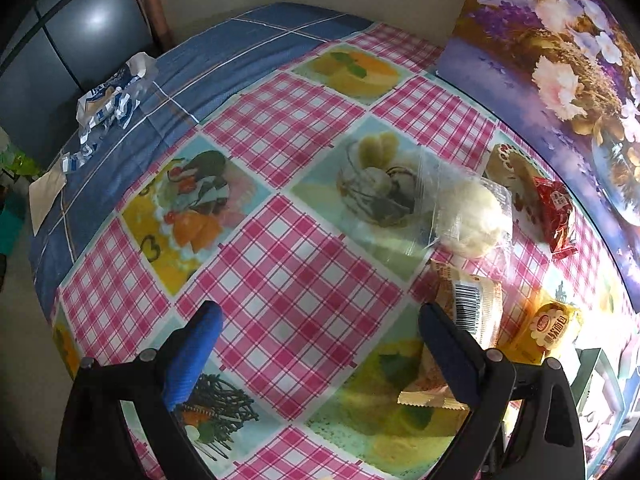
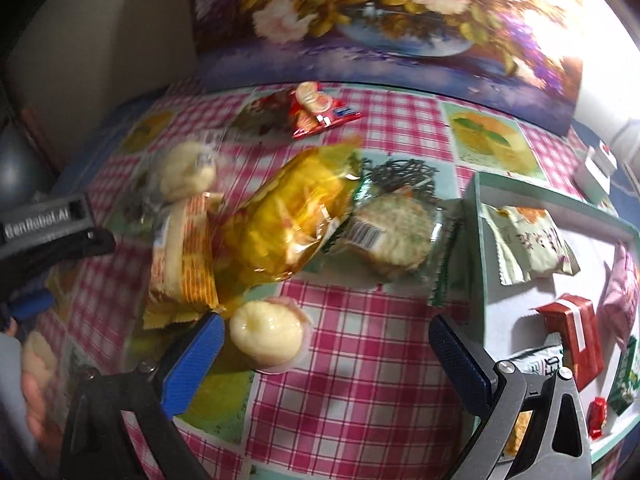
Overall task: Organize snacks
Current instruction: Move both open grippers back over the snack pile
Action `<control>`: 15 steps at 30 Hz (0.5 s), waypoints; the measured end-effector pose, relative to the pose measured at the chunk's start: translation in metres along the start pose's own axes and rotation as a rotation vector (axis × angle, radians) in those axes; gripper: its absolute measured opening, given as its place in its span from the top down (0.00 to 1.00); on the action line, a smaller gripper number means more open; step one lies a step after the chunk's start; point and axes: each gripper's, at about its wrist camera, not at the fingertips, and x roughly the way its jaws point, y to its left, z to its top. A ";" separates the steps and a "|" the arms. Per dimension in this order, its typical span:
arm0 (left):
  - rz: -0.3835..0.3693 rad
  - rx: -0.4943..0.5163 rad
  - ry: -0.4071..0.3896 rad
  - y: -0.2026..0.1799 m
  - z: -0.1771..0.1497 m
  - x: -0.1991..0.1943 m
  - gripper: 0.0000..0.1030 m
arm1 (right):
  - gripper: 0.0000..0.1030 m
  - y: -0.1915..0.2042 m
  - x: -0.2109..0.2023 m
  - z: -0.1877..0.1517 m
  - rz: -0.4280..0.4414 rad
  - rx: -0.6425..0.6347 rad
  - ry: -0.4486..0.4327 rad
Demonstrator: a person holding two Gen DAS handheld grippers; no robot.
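Note:
Wrapped snacks lie on a pink checked tablecloth (image 1: 288, 280). In the left wrist view my left gripper (image 1: 320, 332) is open over bare cloth; an orange striped packet (image 1: 472, 312) lies just behind its right finger, a white bun in clear wrap (image 1: 472, 220) farther back, a red packet (image 1: 558, 216) and a yellow packet (image 1: 552, 332) to the right. In the right wrist view my right gripper (image 2: 326, 340) is open, with a small white bun (image 2: 266, 334) just inside its left finger. Behind lie a yellow bag (image 2: 288, 220), a green-wrapped cake (image 2: 394, 236) and the orange striped packet (image 2: 184, 256).
A pale green tray (image 2: 478, 216) at the right holds several packets, among them a red box (image 2: 576, 332). A flower picture (image 2: 384, 20) leans against the wall at the table's back. Torn blue and white wrappers (image 1: 108, 100) lie at the far left. The other gripper (image 2: 48, 236) is at left.

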 end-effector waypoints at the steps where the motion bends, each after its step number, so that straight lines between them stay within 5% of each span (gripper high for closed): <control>1: -0.001 0.000 0.002 0.001 0.000 0.001 0.05 | 0.00 0.002 0.002 -0.001 -0.003 -0.010 0.004; 15: -0.089 0.090 0.066 -0.022 0.005 0.009 0.05 | 0.06 0.009 0.022 -0.010 -0.045 -0.070 0.043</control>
